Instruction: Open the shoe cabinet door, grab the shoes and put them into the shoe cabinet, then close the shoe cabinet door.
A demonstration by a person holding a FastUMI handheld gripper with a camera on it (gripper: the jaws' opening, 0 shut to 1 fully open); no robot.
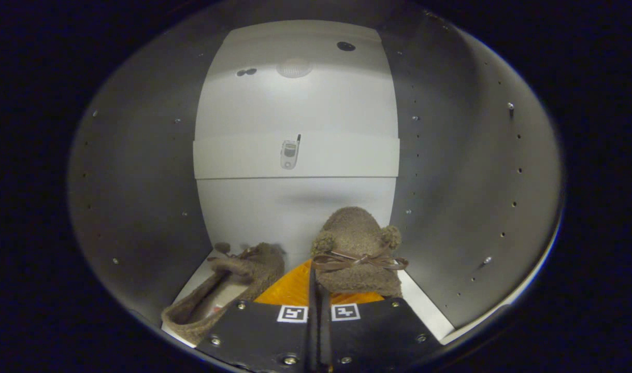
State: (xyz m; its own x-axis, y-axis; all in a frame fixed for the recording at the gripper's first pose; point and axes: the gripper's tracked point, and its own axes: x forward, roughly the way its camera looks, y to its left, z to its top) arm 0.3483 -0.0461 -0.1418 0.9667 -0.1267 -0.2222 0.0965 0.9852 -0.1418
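Note:
I am looking into the shoe cabinet [140, 171], which has grey side walls and a white back panel. A brown fuzzy shoe with a ribbon bow [355, 243] stands just ahead of my fingers, toe pointing up towards the back panel. My gripper [316, 282] is shut, and its fingers seem to pinch this shoe's near edge. The second brown shoe [228, 285] lies on the cabinet floor [425, 311] to the left of the fingers, opening upward, beside the held shoe.
A white shelf [295, 155] crosses the back panel above the shoes, with a small phone picture [290, 153] on its front. Rows of peg holes run down the right side wall [476, 181]. Open room remains above the shoes, below the shelf.

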